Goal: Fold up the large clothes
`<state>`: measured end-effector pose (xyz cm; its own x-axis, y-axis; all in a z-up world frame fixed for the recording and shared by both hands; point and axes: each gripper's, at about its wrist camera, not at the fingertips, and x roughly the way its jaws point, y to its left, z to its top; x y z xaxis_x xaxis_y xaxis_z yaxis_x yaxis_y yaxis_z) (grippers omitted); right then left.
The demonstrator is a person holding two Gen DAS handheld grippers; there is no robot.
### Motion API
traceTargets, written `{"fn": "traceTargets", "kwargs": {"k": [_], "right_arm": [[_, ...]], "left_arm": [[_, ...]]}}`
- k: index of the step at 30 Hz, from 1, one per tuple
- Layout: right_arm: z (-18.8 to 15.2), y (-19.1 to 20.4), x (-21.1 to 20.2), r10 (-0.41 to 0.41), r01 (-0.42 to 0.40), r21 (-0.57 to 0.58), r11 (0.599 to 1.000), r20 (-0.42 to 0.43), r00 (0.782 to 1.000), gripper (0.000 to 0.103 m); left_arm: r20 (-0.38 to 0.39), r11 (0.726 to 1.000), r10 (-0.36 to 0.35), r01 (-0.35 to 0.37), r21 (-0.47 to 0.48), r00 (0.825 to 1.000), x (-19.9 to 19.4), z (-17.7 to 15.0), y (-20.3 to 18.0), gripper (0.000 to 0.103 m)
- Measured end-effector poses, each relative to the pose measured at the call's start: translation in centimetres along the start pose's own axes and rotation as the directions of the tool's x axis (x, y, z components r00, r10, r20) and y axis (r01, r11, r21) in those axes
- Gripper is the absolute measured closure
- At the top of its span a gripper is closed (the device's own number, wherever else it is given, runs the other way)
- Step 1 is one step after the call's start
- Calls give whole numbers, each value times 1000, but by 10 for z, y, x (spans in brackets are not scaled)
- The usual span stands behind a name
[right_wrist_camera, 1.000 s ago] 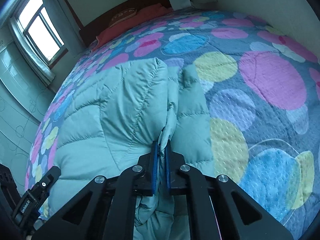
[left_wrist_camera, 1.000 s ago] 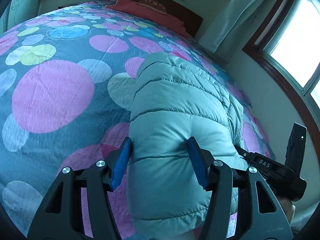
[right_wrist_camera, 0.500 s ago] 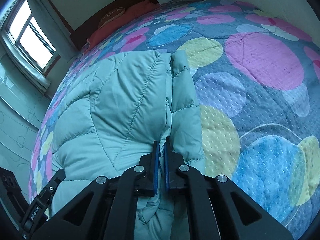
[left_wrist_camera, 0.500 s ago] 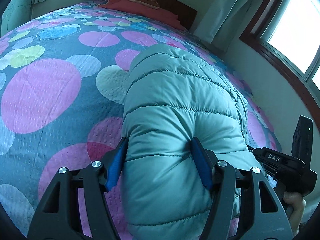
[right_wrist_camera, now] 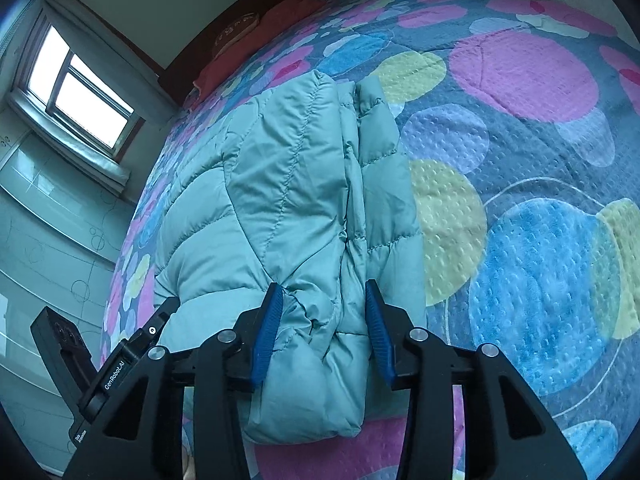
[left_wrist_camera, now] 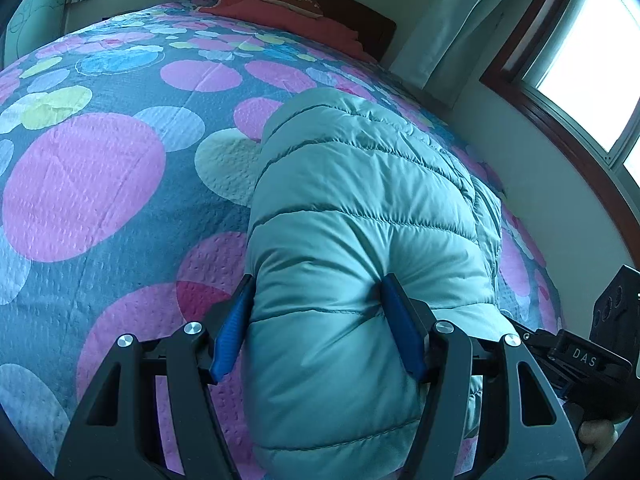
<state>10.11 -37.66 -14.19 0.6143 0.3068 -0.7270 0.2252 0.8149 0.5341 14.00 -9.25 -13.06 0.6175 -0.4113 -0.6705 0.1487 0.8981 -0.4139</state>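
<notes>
One folded teal puffer jacket [left_wrist_camera: 360, 248] lies on one bedspread [left_wrist_camera: 100, 184] printed with circles. Two grippers: the left gripper [left_wrist_camera: 318, 330] clamps a thick fold of the jacket between both blue pads; the right gripper [right_wrist_camera: 322, 332] is opening, jacket cloth between its pads [right_wrist_camera: 268, 332], no longer pinched. One red pillow [left_wrist_camera: 288, 8] lies far ahead.

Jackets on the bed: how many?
1: a teal puffer jacket folded on the spotted bedspread, its near end between both grippers. Others may lie out of view.
</notes>
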Motion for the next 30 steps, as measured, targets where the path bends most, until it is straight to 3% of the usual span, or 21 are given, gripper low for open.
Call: {"fn": "traceTargets", "kwargs": {"k": [1, 2, 5, 11, 15, 18, 22, 25, 30], "right_arm": [[0, 3, 1, 6, -6, -14, 1000, -4, 1000, 87], [0, 7, -1, 0, -1, -32, 1000, -3, 1000, 91], [1, 11, -14, -29, 32, -72, 997, 41, 999, 94], [-4, -22, -9, -78, 79, -36, 996, 28, 997, 94], [-5, -31, -3, -55, 55, -14, 998, 3, 998, 92], [3, -30, -11, -39, 39, 4, 999, -29, 999, 84], [21, -12, -37, -87, 88, -23, 996, 41, 995, 82], [40, 11, -47, -56, 65, -66, 996, 126, 990, 82], [58, 37, -16, -3, 18, -143, 990, 109, 994, 82]], "left_arm": [[0, 1000, 0, 0, -1, 1000, -1, 0, 0, 40], [1, 1000, 0, 0, -3, 1000, -3, 1, -1, 40], [22, 1000, -10, 10, -17, 1000, -12, 4, -1, 40], [-39, 1000, -22, 23, 17, 999, 3, -4, -9, 39], [-37, 999, -16, 17, 35, 999, 1, -4, -11, 40], [-14, 1000, -22, 22, 15, 1000, -12, 4, -7, 41], [26, 999, -42, 41, 9, 999, -21, 23, -9, 41], [16, 999, -53, 53, -6, 998, -12, 34, -13, 41], [-29, 1000, -27, 26, -9, 999, 12, 40, -20, 41]]}}
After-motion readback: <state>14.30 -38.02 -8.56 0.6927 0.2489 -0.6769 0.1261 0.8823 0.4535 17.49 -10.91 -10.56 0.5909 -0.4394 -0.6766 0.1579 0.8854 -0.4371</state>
